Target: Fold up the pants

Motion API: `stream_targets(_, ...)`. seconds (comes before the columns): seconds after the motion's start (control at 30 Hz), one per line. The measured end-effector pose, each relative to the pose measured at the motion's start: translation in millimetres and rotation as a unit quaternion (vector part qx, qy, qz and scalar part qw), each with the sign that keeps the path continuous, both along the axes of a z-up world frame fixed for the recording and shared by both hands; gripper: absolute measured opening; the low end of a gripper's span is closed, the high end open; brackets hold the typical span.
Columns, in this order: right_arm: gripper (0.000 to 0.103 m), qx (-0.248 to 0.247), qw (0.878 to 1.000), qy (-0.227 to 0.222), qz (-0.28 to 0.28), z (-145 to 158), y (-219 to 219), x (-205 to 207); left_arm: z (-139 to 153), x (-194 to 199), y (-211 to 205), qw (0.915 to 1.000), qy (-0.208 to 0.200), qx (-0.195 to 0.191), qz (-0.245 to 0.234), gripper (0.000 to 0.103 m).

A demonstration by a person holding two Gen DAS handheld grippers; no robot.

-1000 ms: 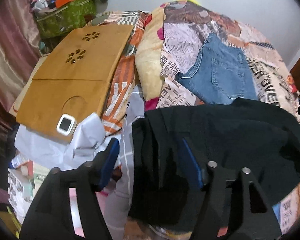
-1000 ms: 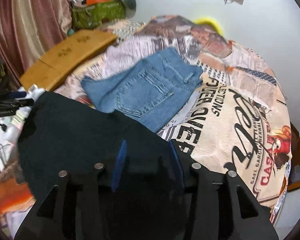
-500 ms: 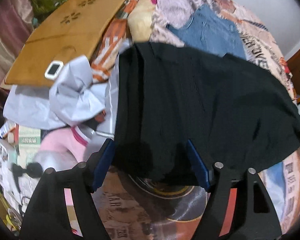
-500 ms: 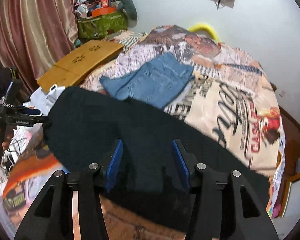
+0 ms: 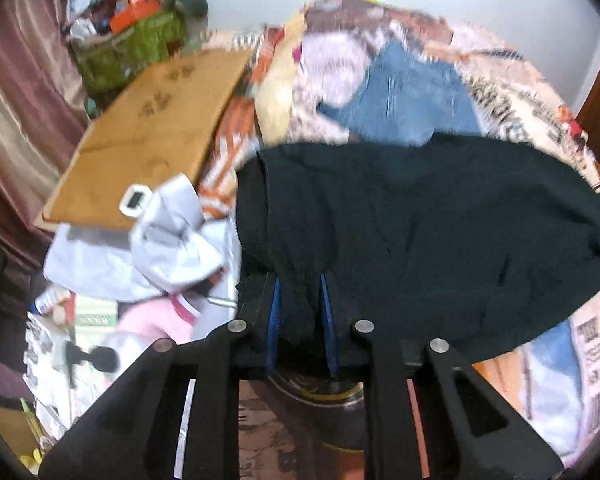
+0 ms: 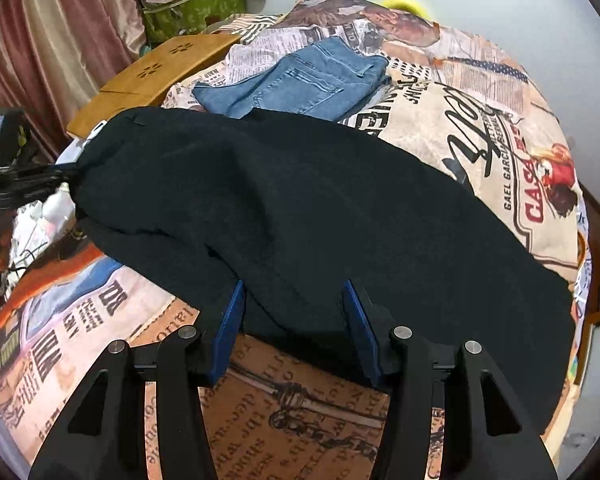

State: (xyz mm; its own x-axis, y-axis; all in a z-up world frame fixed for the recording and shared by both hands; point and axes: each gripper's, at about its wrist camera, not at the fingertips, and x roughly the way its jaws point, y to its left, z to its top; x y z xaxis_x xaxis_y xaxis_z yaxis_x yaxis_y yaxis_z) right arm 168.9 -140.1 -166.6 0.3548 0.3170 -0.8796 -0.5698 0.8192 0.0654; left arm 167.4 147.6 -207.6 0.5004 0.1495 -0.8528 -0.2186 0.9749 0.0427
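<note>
Black pants (image 5: 420,232) lie spread across the printed bedspread (image 6: 480,140). My left gripper (image 5: 300,308) is at their near left edge. Its jaws are closing, and the blue pads pinch a bunch of black fabric. In the right wrist view the same black pants (image 6: 300,208) stretch from left to right. My right gripper (image 6: 294,316) stands open astride their near edge, with fabric lying loose between the fingers. The left gripper (image 6: 28,184) also shows at that view's left edge, at the pants' corner.
Folded blue jeans (image 6: 300,80) lie beyond the black pants. A wooden lap desk (image 5: 152,132) sits at the far left, with a green bag (image 6: 192,12) behind it. Crumpled white cloth (image 5: 168,240) and clutter lie left of the pants. A curtain hangs on the left.
Both grippers drew back to the near edge of the black pants. The left jaws went from wide apart to pinched on the fabric. The right jaws stayed about as wide.
</note>
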Motion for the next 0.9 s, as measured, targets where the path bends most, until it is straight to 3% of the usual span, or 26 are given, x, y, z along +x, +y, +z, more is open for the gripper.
stream_targets(0.1,0.047,-0.002,1.000,-0.001,-0.004,-1.8,1.9,0.4,14.7,-4.3,10.0,0.9999,-0.011,-0.002,0.007,0.019)
stream_targets(0.2,0.047,0.001,1.000,-0.003,-0.007,-2.4,2.0,-1.7,9.6,-7.7,23.4,0.9997,-0.001,-0.016,0.017,0.019)
stream_targets(0.37,0.047,0.023,1.000,0.007,-0.015,-4.7,-4.7,-1.8,-36.0,-5.9,26.4,0.9979,0.051,-0.033,0.024,0.021)
stream_targets(0.53,0.047,0.037,0.999,0.012,-0.024,-5.1,-9.9,-2.9,-73.3,-2.2,12.3,0.9953,0.094,0.010,0.022,0.029)
stream_targets(0.6,0.047,0.038,0.999,0.011,-0.025,-3.1,-11.9,-5.3,-68.8,-0.7,9.4,0.9948,0.096,0.026,0.021,0.033)
stream_targets(0.67,0.047,0.040,0.999,0.008,-0.029,-0.5,-17.4,-7.7,-62.3,1.3,8.4,0.9946,0.097,0.034,0.016,0.044)
stream_targets(0.73,0.047,0.046,0.998,0.008,-0.039,2.4,-25.6,-9.3,-50.4,0.4,6.8,0.9956,0.087,0.032,0.010,0.056)
stream_targets(0.9,0.047,0.062,0.994,0.003,-0.087,11.2,-63.3,-14.6,-13.9,5.9,-2.7,0.9989,0.045,0.010,-0.001,0.070)
